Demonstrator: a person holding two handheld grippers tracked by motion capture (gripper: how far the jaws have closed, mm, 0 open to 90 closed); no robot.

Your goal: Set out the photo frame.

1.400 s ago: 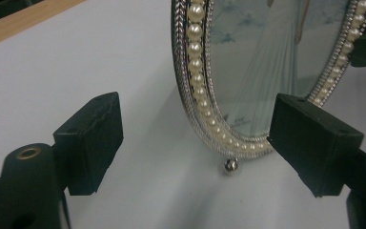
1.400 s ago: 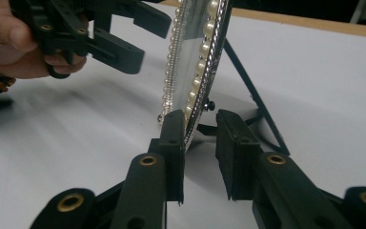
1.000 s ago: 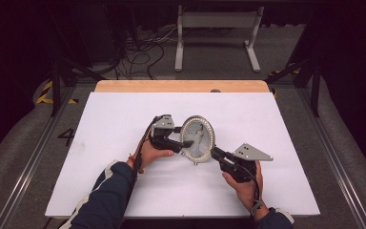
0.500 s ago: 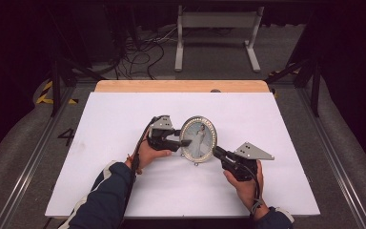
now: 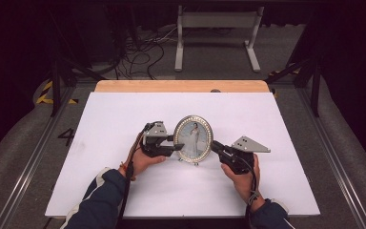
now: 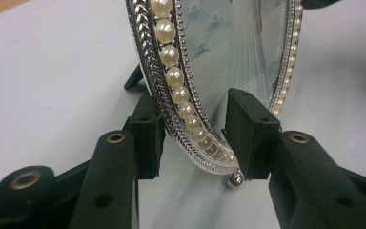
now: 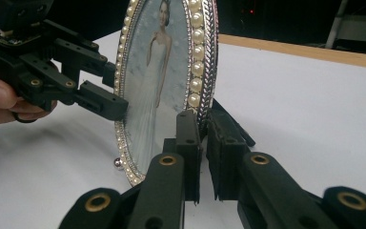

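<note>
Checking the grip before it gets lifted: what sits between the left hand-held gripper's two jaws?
In the left gripper view, the oval picture frame's pearl-trimmed rim stands between the jaws of the left hand-held gripper; a gap shows at the front jaw.

You can read one mark: a dark numeral "4" point(image 5: 67, 137) on the grey floor just left of the white table point(image 5: 124, 114), seen in the high view. The oval picture frame point(image 5: 193, 139) carries a portrait without lettering, and you'll find no legible brand or label on anything else.
</note>
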